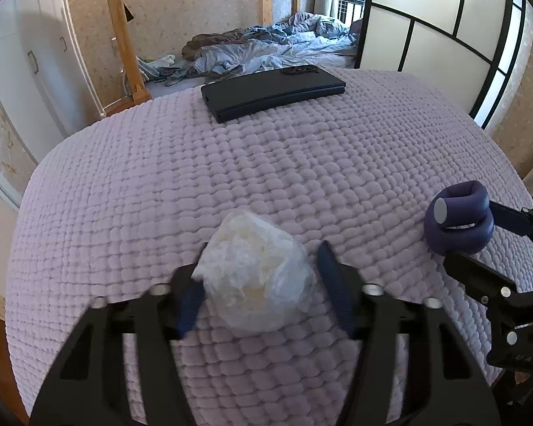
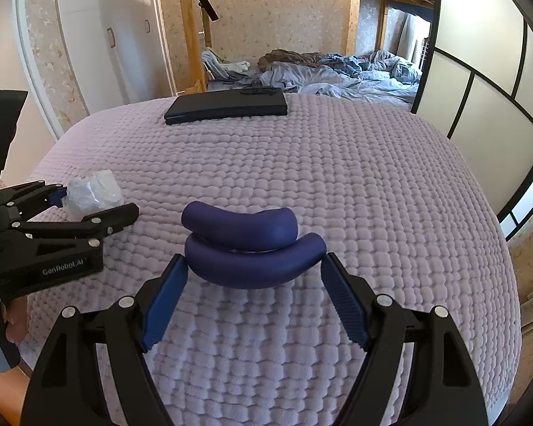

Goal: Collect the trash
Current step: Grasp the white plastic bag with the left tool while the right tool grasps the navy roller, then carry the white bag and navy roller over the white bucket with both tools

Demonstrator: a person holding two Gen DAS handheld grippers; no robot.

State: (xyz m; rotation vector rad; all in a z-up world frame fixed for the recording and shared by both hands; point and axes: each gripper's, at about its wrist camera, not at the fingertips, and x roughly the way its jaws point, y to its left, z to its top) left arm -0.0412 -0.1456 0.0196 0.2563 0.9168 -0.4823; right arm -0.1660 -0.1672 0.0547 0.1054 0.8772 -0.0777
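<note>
The quilted bed (image 1: 302,163) is soft; pressing could snag it; the right gripper (image 2: 254,294) has released jaws flanking the purple coil (image 2: 248,245); the left gripper (image 1: 259,284), jaws clenched on the crumpled plastic bag (image 1: 256,277), may slip off it.

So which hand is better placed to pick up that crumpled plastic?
Probably the left gripper: the crumpled plastic wrap sits between its fingers, while the right gripper flanks the purple foam ring.
</note>
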